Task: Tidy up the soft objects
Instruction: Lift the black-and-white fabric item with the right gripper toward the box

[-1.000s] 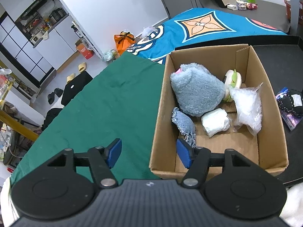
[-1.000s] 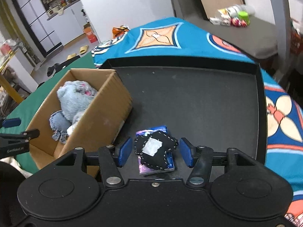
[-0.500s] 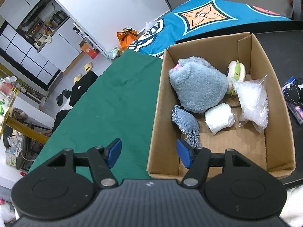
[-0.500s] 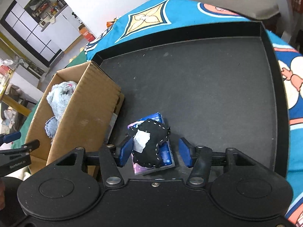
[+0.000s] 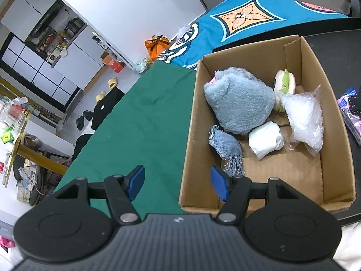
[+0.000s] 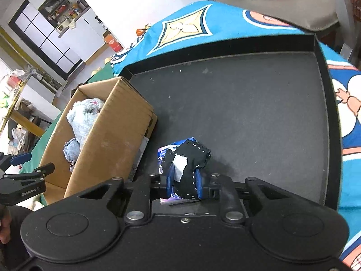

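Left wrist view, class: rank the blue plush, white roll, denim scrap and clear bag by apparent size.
1. blue plush
2. clear bag
3. white roll and denim scrap: look alike, left unranked.

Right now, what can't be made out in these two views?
- Left wrist: the pouch and packet are cut by the right edge.
- Right wrist: the box wall hides most of its contents.
- Right wrist: the pouch hides most of the packet.
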`<state>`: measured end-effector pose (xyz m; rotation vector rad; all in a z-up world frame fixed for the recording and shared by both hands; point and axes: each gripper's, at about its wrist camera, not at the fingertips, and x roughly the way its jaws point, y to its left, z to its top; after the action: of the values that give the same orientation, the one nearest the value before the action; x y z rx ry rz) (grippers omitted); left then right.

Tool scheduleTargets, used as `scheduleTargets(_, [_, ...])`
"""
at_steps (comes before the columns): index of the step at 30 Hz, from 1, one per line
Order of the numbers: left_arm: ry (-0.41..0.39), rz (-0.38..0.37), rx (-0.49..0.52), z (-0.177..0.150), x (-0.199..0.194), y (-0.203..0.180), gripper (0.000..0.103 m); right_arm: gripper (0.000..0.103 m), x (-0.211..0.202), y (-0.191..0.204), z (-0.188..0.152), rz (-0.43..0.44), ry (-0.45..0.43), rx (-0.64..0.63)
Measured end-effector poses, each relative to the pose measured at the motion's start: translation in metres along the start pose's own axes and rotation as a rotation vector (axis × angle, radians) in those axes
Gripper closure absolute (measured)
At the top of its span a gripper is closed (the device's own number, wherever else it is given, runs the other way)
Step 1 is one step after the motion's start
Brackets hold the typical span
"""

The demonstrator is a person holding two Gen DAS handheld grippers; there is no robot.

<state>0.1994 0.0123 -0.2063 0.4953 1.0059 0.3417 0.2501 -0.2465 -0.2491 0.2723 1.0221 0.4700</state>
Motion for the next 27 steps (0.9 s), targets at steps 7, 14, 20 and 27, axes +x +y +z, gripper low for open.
scheduleTargets(7, [-0.013, -0.004, -0.007, -0.001, -0.004, 0.003, 0.040, 0.083, -0.017, 0.001, 0.000, -0.025, -0.041, 0.015])
scheduleTargets(14, [0.026, -0.088, -0.048, 0.003, -0.004, 0.020, 0.040, 0.083, -0.037, 0.010, 0.002, -0.044, -0.089, -0.004])
scheduleTargets(20, [0.041, -0.146, -0.047, 0.002, -0.006, 0.030, 0.040, 0.083, -0.055, 0.017, 0.008, -0.061, -0.132, -0.015])
scheduleTargets(27, [0.004, -0.200, -0.047, -0.001, -0.014, 0.041, 0.023, 0.083, -0.067, 0.032, 0.008, -0.074, -0.166, -0.033])
